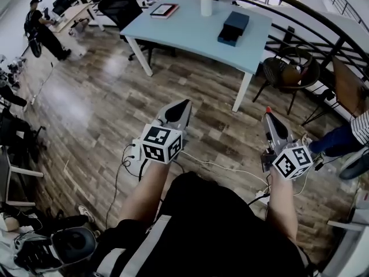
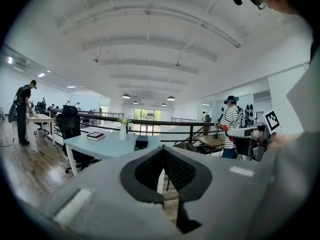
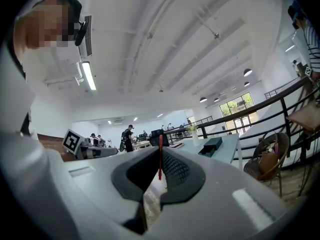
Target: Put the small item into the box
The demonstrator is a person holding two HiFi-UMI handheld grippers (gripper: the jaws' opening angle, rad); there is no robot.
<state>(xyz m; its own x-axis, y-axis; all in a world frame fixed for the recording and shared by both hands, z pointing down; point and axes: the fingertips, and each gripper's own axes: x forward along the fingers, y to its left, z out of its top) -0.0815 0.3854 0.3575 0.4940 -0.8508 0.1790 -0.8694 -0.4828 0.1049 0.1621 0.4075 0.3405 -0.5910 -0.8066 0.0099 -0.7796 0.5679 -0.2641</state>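
Note:
A dark blue box (image 1: 233,27) lies on the pale blue table (image 1: 190,36) far ahead; it also shows as the box (image 2: 141,142) in the left gripper view and the box (image 3: 212,145) in the right gripper view. My right gripper (image 1: 267,112) is shut on a small thin red item (image 3: 160,156), whose red end (image 1: 267,109) sticks out at the tip. My left gripper (image 1: 183,104) is shut with nothing in it, its tips meeting (image 2: 162,149). Both are held above the wooden floor, well short of the table.
A book (image 1: 164,10) and a white vase (image 1: 206,4) also stand on the table. A black office chair (image 1: 118,4) is behind it; a wicker chair (image 1: 291,74) and black railing (image 1: 323,33) are to its right. A person in stripes (image 1: 351,134) stands at right. Cables (image 1: 213,166) trail on the floor.

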